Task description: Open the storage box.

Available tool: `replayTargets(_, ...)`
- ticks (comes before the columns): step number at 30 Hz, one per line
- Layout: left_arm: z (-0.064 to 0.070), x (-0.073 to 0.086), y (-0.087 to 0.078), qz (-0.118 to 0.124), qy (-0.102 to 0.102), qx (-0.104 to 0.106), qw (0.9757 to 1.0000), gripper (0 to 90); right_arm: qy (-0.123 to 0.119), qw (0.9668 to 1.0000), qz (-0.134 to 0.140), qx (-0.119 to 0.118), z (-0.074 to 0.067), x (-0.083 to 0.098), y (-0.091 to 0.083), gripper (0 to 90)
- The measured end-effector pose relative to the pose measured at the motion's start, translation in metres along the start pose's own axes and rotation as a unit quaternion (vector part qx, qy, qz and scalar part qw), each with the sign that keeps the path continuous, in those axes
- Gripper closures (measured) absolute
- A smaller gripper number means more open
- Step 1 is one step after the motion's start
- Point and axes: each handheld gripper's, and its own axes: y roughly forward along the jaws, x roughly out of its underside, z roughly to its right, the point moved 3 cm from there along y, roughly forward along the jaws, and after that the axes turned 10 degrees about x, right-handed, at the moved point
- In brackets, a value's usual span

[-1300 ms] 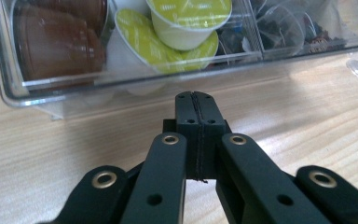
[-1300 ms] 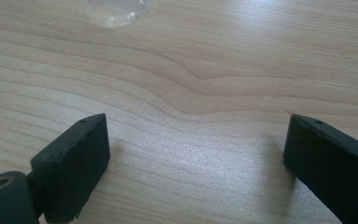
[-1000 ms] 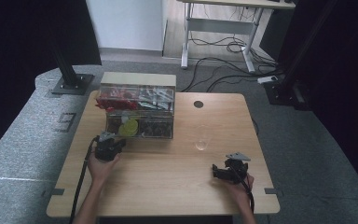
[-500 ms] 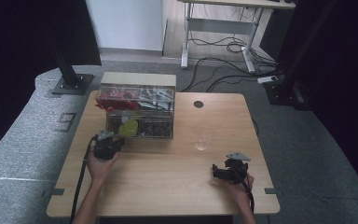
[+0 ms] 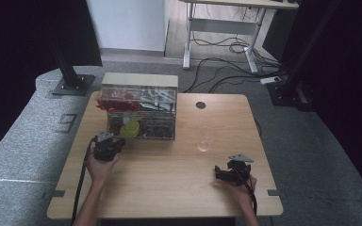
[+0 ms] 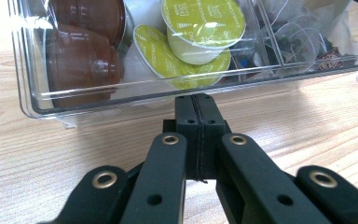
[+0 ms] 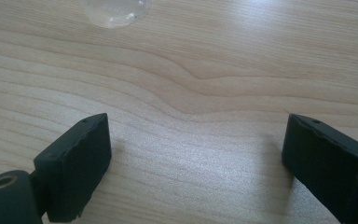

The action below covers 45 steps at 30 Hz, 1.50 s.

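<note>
At the time of inspection the left gripper (image 6: 197,100) rested low on the wooden table (image 5: 169,174), its jaws pressed fully together with nothing between them, the tips just short of the front wall of the clear plastic organiser box (image 6: 121,95). The green-lidded coffee capsules (image 6: 200,28) lay inside the box behind that wall, beside brown capsules (image 6: 81,56). The right gripper (image 7: 193,163) sat well apart near the table's right front, jaws spread wide over bare wood and holding nothing; a clear glass (image 5: 205,140) stood between it and the box. In my judgement the main hazard was the closed left gripper being pushed forward: the tips would strike the wall and shove the light box back rather than enter it, since the capsules can only be reached from above. The jaws would need to open and rise first. A secondary risk was the right gripper sweeping towards the box and toppling the glass, which is hard to see against the wood.
</note>
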Motion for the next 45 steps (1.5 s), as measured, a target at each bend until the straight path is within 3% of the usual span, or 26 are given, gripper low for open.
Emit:
replayTargets(16, -0.002, -0.007, -0.009, 0.025, -0.005, 0.000, 0.9997, 90.0, 0.003, 1.0000, 0.001, 0.000, 0.000, 0.000, -0.001, 9.8)
replayTargets(24, 0.000, -0.024, -0.020, 0.059, 0.001, -0.004, 0.9983, 90.0, 0.002, 1.0000, 0.003, 0.001, 0.000, 0.001, -0.002, 11.1)
replayTargets(29, -0.002, -0.027, -0.018, 0.065, -0.009, -0.004, 0.9978, 90.0, 0.003, 1.0000, 0.003, 0.002, 0.000, 0.001, -0.002, 11.5)
replayTargets(45, -0.001, -0.045, -0.029, 0.070, -0.001, -0.009, 0.9975, 90.0, 0.003, 1.0000, 0.003, 0.003, 0.000, 0.002, -0.003, 11.9)
